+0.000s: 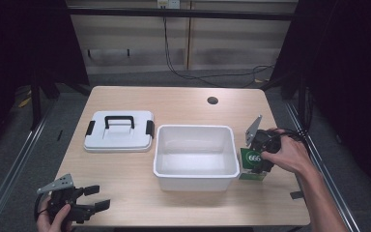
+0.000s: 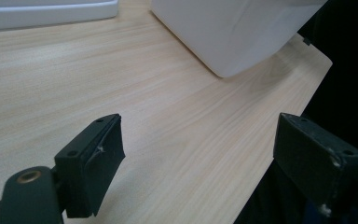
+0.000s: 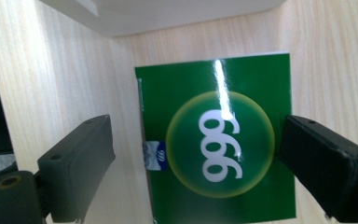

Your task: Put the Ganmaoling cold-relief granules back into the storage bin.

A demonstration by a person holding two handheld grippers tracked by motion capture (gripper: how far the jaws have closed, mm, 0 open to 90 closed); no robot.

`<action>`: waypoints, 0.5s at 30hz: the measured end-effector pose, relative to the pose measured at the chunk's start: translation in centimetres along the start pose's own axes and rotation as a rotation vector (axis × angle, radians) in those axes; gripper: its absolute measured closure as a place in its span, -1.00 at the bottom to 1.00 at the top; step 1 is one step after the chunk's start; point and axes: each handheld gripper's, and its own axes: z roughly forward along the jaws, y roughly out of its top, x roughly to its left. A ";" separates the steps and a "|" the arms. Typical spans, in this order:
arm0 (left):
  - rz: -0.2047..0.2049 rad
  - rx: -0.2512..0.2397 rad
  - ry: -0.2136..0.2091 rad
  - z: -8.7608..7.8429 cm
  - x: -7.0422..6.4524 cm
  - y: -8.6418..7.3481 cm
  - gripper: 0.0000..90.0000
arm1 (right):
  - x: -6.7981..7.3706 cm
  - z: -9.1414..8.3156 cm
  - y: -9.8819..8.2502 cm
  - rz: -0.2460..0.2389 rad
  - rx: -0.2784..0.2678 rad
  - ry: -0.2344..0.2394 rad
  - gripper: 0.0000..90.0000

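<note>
Partly hidden and cut off

In the high view the right gripper and hand cover much of the green box; in the right gripper view its lower edge runs off frame, and the small blue label is unreadable.

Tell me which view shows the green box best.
The right gripper view: the green box lies flat on the table between the open right tongs, its top face and "999" mark plain. The high view shows it small beside the white bin, partly covered by the tongs.
</note>
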 end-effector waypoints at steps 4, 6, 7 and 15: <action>-0.001 0.002 0.002 0.0 0.0 0.0 -0.65 | -0.3 0.0 -0.1 -0.013 0.002 -0.020 -0.79; -0.002 0.001 0.000 0.1 0.0 0.0 -0.65 | -0.4 0.2 0.0 -0.021 0.017 -0.021 -0.79; -0.001 0.002 0.000 0.0 0.0 0.0 -0.64 | -0.5 0.3 0.0 -0.017 0.020 -0.027 -0.79; -0.002 0.002 0.002 0.0 0.0 0.0 -0.64 | -1.2 1.6 0.4 -0.047 0.088 -0.010 -0.79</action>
